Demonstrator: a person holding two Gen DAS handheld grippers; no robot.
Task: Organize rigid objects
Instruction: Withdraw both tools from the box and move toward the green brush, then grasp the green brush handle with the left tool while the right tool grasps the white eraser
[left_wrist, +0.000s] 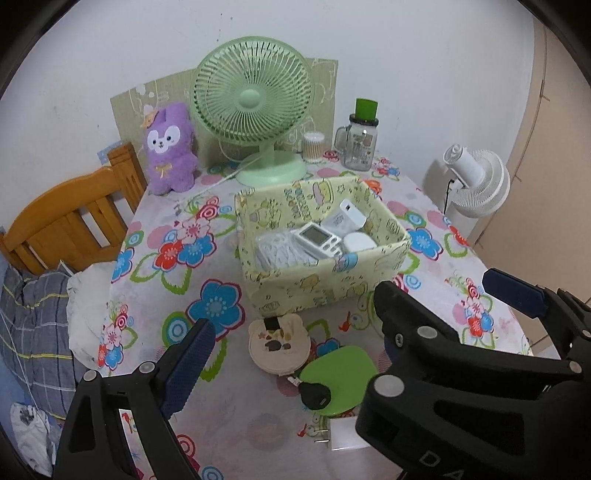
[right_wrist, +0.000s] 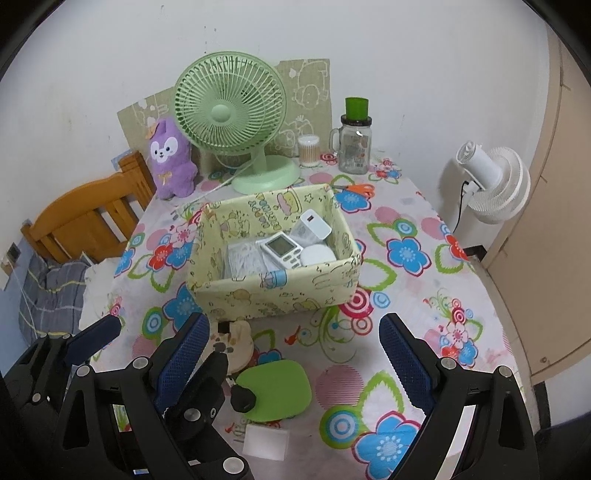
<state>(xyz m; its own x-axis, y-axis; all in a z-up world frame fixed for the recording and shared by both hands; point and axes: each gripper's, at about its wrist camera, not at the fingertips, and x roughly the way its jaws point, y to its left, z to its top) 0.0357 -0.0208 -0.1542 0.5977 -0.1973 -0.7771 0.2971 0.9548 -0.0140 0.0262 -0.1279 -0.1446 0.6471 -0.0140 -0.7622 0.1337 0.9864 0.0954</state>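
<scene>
green pad (right_wrist: 275, 389) | between open right claw (right_wrist: 291, 362) fingers | untouched

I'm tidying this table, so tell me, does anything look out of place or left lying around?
Yes. In front of the box, a round bear-shaped case, a green pad and a white charger lie loose on the table. Orange scissors lie behind the box.

Yellow patterned box (right_wrist: 273, 291) holding white chargers, green flat device (right_wrist: 275, 387) and bear-shaped disc (right_wrist: 236, 345) lying before it
</scene>
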